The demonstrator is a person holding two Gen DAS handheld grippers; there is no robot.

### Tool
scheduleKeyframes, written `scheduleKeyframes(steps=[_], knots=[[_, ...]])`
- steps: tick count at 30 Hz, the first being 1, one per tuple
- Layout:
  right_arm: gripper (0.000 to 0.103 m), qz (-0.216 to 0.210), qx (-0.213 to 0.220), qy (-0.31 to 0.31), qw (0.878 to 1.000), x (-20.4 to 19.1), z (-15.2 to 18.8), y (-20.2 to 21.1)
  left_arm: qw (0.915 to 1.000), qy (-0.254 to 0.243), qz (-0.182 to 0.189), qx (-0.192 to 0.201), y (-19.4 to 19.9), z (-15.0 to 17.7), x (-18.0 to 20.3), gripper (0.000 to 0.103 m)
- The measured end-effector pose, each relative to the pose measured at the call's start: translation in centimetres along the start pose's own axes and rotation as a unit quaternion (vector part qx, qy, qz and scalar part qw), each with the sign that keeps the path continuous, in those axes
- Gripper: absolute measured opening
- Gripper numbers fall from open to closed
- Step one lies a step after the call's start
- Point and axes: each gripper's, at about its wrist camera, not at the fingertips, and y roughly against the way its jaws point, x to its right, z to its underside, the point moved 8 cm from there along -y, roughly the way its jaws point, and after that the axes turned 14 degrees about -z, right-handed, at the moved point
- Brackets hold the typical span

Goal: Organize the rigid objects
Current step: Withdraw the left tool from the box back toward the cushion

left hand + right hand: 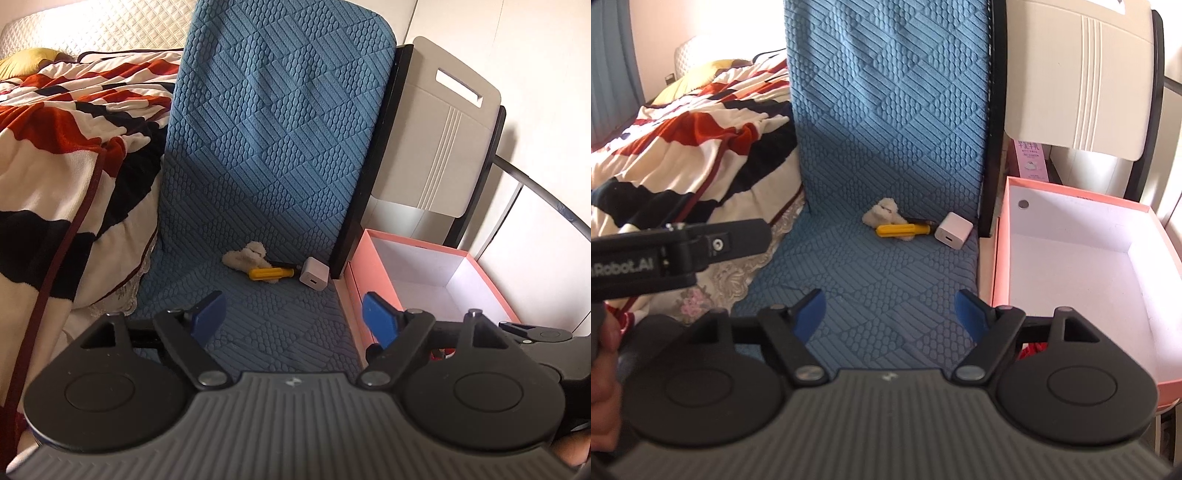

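A yellow-handled screwdriver (271, 273) (903, 229) lies on the blue quilted mat (280, 155) (886, 129), resting against a small cream plush toy (245, 256) (882, 214). A white charger cube (314, 276) (953, 229) sits just right of it. A pink box (356, 291) (1001, 258) with a white empty inside stands to the right of the mat. My left gripper (293, 317) is open and empty, well short of the objects. My right gripper (890, 314) is open and empty, also short of them.
A red, white and black blanket (74, 147) (694, 140) lies on the bed to the left. A beige chair back (439, 140) (1082, 74) stands behind the box. The left gripper's body (665, 254) shows at the left of the right wrist view.
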Motion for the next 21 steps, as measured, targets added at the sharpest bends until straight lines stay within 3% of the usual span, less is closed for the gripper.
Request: scheduleKeyframes(steps=[4, 12, 16, 21], knots=[[0.103, -0.013, -0.009, -0.023, 1.0, 1.0, 0.4, -0.4, 1.0, -0.002, 0.0, -0.007, -0.6, 0.1, 0.4, 0.093], [0.103, -0.019, -0.005, 0.003, 1.0, 0.2, -1.2, 0.4, 0.9999, 0.002, -0.002, -0.01, -0.9, -0.5, 0.3, 0.093], [0.103, -0.027, -0.027, 0.001, 0.999, -0.9, -2.6, 1.2, 0.9999, 0.002, -0.01, -0.008, -0.8, -1.3, -0.2, 0.093], [0.103, 0.044, -0.045, 0.051, 0.997, -1.8, -4.7, 3.2, 0.9998, 0.014, -0.016, 0.001, -1.0, -2.1, -1.6, 0.094]])
